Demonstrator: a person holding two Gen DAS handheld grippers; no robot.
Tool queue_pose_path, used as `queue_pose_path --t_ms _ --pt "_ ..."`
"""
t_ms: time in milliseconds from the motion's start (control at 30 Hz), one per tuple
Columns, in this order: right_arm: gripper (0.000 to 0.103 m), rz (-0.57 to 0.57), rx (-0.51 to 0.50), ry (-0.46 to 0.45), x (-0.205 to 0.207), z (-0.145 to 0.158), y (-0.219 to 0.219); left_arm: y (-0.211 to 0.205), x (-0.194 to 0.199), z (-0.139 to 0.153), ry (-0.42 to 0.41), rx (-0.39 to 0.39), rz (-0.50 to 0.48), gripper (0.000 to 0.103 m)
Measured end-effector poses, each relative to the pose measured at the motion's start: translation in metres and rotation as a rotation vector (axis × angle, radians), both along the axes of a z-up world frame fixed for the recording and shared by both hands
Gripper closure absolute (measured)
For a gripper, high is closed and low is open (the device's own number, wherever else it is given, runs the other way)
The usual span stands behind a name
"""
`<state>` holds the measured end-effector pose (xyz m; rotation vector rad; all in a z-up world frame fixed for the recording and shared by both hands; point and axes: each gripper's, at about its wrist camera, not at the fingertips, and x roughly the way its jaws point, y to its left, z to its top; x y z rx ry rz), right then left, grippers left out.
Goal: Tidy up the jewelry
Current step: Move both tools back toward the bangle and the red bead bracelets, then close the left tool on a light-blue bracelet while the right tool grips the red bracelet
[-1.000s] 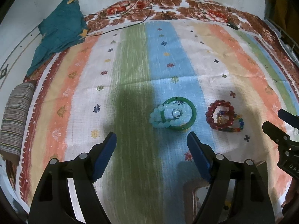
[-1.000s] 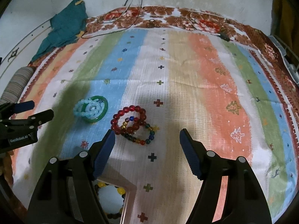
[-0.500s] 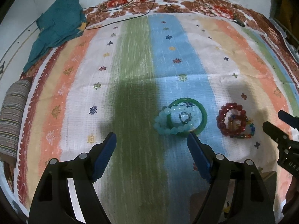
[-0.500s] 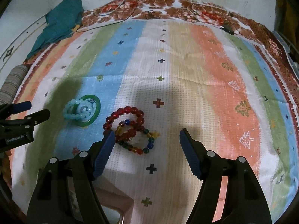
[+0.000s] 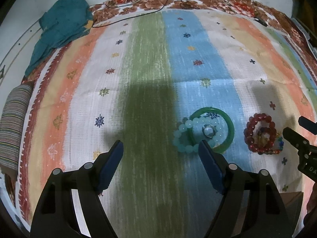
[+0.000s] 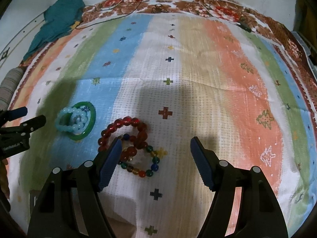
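A green bangle (image 5: 229, 123) lies on the striped cloth with a pale aqua bead bracelet (image 5: 183, 138) draped over it and a small silver ring (image 5: 207, 130) inside. To its right rest a red bead bracelet (image 5: 257, 119) and a multicoloured bead bracelet (image 5: 277, 148). My left gripper (image 5: 160, 148) hangs open just left of the bangle, its right fingertip over the aqua beads. In the right wrist view the red bracelet (image 6: 122, 123) and the multicoloured one (image 6: 152, 166) lie by my open right gripper (image 6: 155, 146), whose left finger covers part of them. The bangle (image 6: 90, 127) sits further left.
A teal cloth (image 5: 61, 23) and black cables (image 5: 126, 17) lie at the far edge of the bedspread. A striped roll (image 5: 13, 123) sits at the left. A box corner (image 5: 293, 204) shows at the lower right. The other gripper (image 6: 17, 130) enters at the left.
Both grippers have sunk and moved forward toward the jewelry, which now sits lower and larger in each view. Their jaws stayed open at the same width.
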<state>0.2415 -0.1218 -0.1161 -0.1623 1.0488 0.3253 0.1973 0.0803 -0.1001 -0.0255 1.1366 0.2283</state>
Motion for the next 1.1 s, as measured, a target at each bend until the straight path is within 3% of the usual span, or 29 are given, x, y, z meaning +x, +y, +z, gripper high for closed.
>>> queue_pose_path --t_ms 500,900,967,1033,1100 --pt "0.032 -0.019 -0.002 0.042 0.025 -0.020 0.003 0.005 0.022 -0.027 0.051 0.058 -0.004 0.026" --pt "0.032 -0.004 -0.006 0.058 0.039 -0.035 0.012 0.007 0.029 -0.046 0.080 0.049 -0.021 0.026" --pt "0.034 0.008 -0.006 0.059 0.039 -0.036 0.016 0.007 0.029 -0.049 0.084 0.041 -0.027 0.030" --pt "0.043 0.022 -0.013 0.051 0.038 -0.036 0.019 0.007 0.030 -0.050 0.078 0.036 -0.042 0.035" --pt "0.051 0.037 -0.005 0.057 0.037 -0.036 0.021 0.006 0.030 -0.050 0.073 0.023 -0.052 0.046"
